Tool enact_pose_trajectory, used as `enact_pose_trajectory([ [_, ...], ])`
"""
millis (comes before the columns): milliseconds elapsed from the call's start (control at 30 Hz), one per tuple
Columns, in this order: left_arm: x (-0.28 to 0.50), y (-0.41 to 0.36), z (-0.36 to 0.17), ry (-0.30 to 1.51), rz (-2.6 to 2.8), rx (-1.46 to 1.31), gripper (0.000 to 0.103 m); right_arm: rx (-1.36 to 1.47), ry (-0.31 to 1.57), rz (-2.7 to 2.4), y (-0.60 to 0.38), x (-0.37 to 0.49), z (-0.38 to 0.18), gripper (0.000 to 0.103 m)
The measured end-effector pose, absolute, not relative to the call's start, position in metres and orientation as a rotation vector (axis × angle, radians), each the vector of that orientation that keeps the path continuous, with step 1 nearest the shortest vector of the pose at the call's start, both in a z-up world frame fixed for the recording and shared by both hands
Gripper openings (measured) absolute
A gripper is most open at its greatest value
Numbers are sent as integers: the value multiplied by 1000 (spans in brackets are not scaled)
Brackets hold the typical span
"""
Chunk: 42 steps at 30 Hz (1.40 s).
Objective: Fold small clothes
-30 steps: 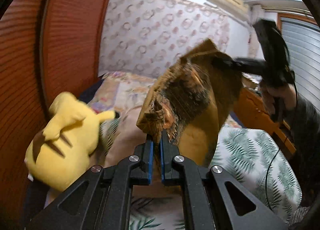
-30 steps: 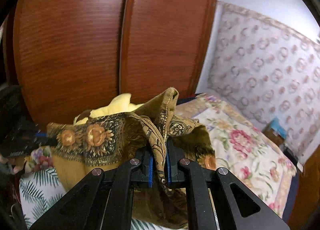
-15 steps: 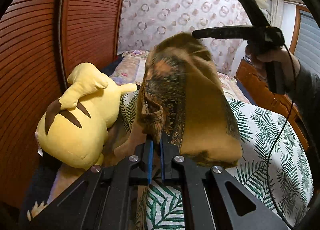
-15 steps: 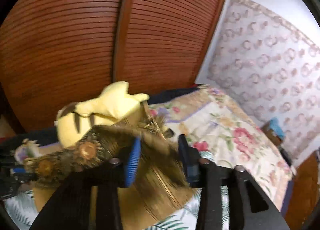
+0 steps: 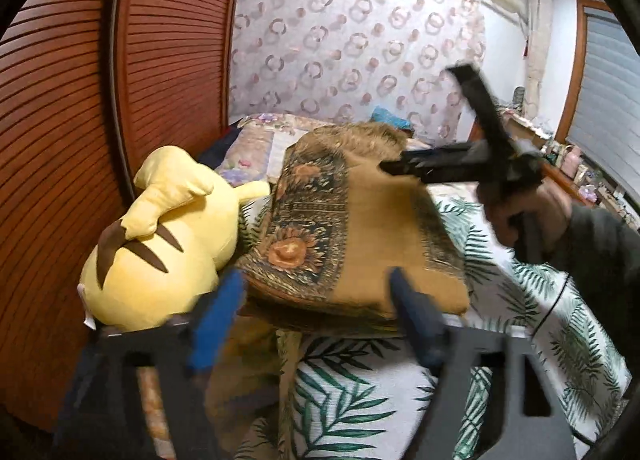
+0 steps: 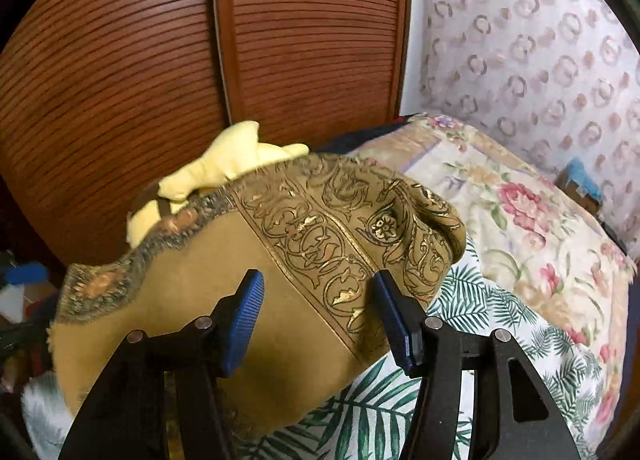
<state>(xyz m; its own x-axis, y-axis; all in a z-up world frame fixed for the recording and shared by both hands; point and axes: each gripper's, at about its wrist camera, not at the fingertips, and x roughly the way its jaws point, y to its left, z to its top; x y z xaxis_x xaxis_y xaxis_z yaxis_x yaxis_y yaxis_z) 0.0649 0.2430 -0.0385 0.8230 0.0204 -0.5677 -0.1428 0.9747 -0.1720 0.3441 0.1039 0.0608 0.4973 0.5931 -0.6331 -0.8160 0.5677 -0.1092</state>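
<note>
Black tool [image 6: 318,316] frames — blue ribbed pads [image 6: 245,320], silver screws [image 6: 203,323] — dark grey sleeve [image 5: 600,248].

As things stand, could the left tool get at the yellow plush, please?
Probably yes: the plush lies just left of the open left tool, with only the cloth's edge beside it.

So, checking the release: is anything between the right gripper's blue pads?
Only the folded mustard patterned cloth, lying behind the open right gripper on the leaf-print sheet; its pads are clear, in the right wrist view.
</note>
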Motion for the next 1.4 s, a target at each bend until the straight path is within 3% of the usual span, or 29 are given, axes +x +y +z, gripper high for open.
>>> enact_pose_trajectory([
  [233,62,234,-25,568,120,-190,93,-397,584,848,103,347,54,59],
  [600,54,195,0,511,99,-132,93,-269,470,730,21,252,85,59],
  [800,54,159,10,490,41,-108,93,-198,417,631,-39,191,87,70],
  [867,55,144,11,491,18,-99,93,-185,400,576,-55,172,82,81],
  [1400,43,49,40,430,-75,-16,93,-29,280,318,-126,51,73,81],
])
